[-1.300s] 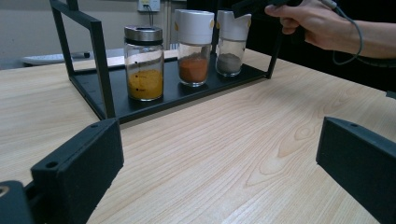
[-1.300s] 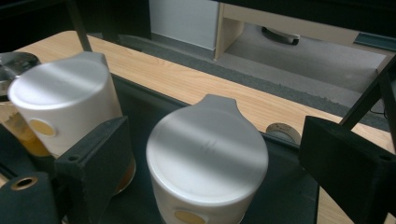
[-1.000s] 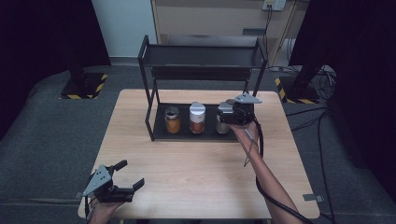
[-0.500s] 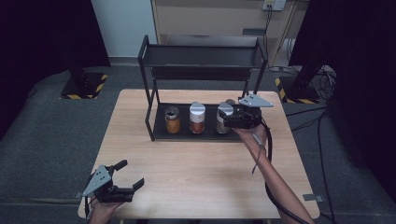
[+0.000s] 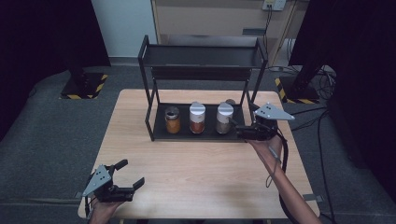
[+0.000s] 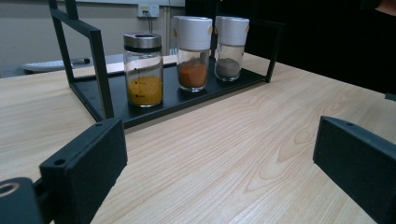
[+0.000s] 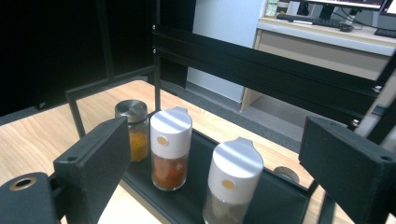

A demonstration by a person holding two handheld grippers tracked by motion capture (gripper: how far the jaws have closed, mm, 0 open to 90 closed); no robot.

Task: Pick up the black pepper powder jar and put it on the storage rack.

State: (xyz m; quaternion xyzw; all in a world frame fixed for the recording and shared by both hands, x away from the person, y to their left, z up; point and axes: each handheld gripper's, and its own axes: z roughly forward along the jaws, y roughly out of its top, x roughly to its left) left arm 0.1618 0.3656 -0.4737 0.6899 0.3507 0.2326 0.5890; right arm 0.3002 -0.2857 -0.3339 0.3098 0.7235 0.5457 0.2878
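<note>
Right gripper [image 5: 240,131] withdrew, jaws apart; grey-spice jar [image 5: 224,117] on rack [image 5: 159,133]

Three spice jars [image 6: 191,51] stand in a row on the black rack [image 6: 173,100]; own jaws spread wide over the wooden table [image 6: 224,154].

Dim room, dark at the sides; soft overhead light on the bench [image 5: 196,163], glints on the white jar caps [image 7: 236,163].
</note>
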